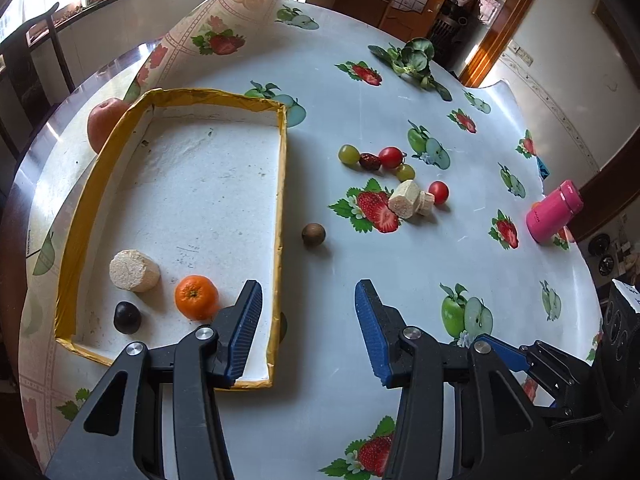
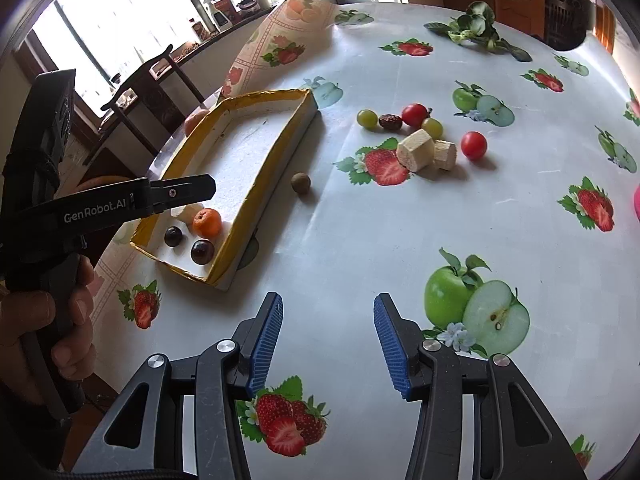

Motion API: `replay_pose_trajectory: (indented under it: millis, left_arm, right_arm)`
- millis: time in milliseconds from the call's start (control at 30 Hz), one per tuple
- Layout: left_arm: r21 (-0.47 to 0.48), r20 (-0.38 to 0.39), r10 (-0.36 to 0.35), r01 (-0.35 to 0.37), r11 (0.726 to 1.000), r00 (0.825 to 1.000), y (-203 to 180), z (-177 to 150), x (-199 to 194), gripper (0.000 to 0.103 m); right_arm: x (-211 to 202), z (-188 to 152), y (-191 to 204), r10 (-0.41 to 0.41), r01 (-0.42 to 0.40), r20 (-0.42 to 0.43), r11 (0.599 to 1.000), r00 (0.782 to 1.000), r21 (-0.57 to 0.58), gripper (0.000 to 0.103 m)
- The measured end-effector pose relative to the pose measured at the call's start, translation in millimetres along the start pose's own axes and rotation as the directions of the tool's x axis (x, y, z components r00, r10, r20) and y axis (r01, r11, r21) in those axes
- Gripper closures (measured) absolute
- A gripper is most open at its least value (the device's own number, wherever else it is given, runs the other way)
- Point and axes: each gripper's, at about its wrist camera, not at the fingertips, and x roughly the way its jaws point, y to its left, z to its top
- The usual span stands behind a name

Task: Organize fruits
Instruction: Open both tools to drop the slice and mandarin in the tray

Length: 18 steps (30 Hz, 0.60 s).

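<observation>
A shallow white tray with a yellow rim (image 1: pixel 282 200) (image 2: pixel 256 196) holds a mandarin (image 1: pixel 197 297) (image 2: pixel 207 223), a dark plum (image 1: pixel 127 317) (image 2: pixel 173 236), a second dark plum (image 2: pixel 202 251) and a pale cut chunk (image 1: pixel 134 270). Loose on the tablecloth lie a brown round fruit (image 1: pixel 314 235) (image 2: pixel 300 182), green grapes (image 1: pixel 349 154) (image 2: pixel 367 118), a red date (image 1: pixel 370 161) (image 2: pixel 390 121), cherry tomatoes (image 1: pixel 391 157) (image 2: pixel 473 145) and pale chunks (image 1: pixel 404 199) (image 2: pixel 416 154). My left gripper (image 1: pixel 308 312) is open and empty over the tray's near right rim. My right gripper (image 2: pixel 328 328) is open and empty above bare cloth.
A red apple (image 1: pixel 105 124) sits behind the tray's far left corner. Leafy greens (image 1: pixel 412 60) (image 2: pixel 472 26) lie at the far side, and a pink bottle (image 1: pixel 554 211) lies at the right edge. A hand (image 2: pixel 60 320) holds the left gripper's handle. The tablecloth's far corner curls upward.
</observation>
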Motion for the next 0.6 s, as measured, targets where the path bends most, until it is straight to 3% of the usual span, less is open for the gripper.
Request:
replay_pose_trajectory:
  millis: [600]
  left_arm:
    - [0.071,-0.068,-0.041,0.046,0.996,0.997,-46.9,-3.6,26.7,0.056]
  right_arm:
    - [-12.6,-11.8,-54.8,-0.053,0.05,0.026,0.992,0.998,0.118,0.054]
